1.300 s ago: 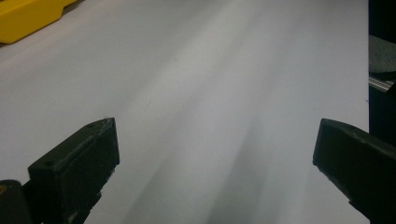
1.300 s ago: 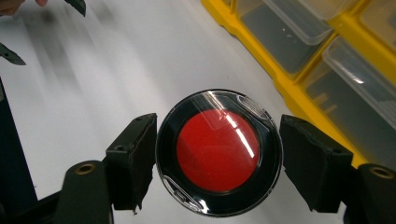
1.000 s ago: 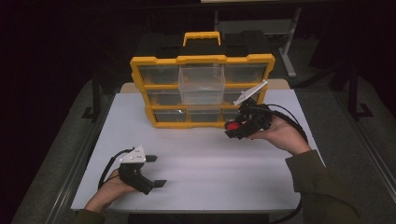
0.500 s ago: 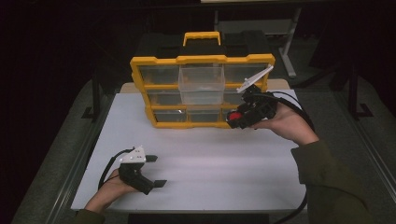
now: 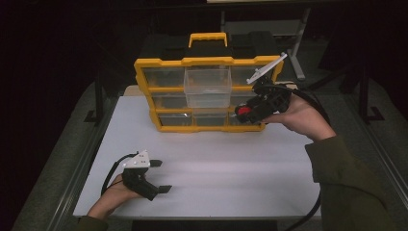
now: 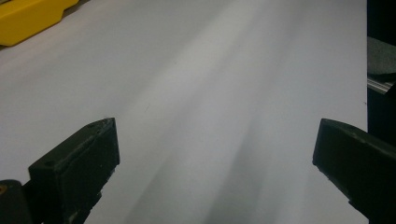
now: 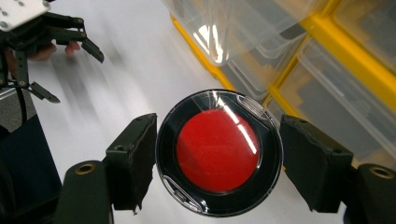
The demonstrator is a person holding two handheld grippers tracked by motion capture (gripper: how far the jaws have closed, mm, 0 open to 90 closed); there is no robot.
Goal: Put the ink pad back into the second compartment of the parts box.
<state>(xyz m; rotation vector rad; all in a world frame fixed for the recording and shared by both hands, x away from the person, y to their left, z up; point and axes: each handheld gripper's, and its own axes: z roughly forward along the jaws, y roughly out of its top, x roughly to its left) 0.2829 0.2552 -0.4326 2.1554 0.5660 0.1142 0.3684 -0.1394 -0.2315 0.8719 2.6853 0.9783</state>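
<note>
A yellow organizer (image 5: 207,61) with clear drawers stands upright at the back of the white table (image 5: 231,159). Its top middle drawer (image 5: 208,86) is pulled out toward me. My right gripper (image 5: 250,108) hangs in front of the organizer's right side, below and right of that drawer, shut on a round black disc with a red centre (image 5: 244,111). In the right gripper view the disc (image 7: 218,151) sits between both jaws, with the pulled-out drawer (image 7: 243,28) above it. My left gripper (image 5: 162,176) rests on the table near the front left, open, with nothing between its jaws (image 6: 215,149).
The organizer's black and yellow handle (image 5: 208,38) rises at its top. A cable (image 5: 312,207) trails from the right gripper past the table's right edge. Metal rails run along both table sides. The left gripper (image 7: 74,74) appears far off in the right gripper view.
My right gripper has risen from the table and moved toward the organizer's front with the disc in it. The left gripper has stayed put.
</note>
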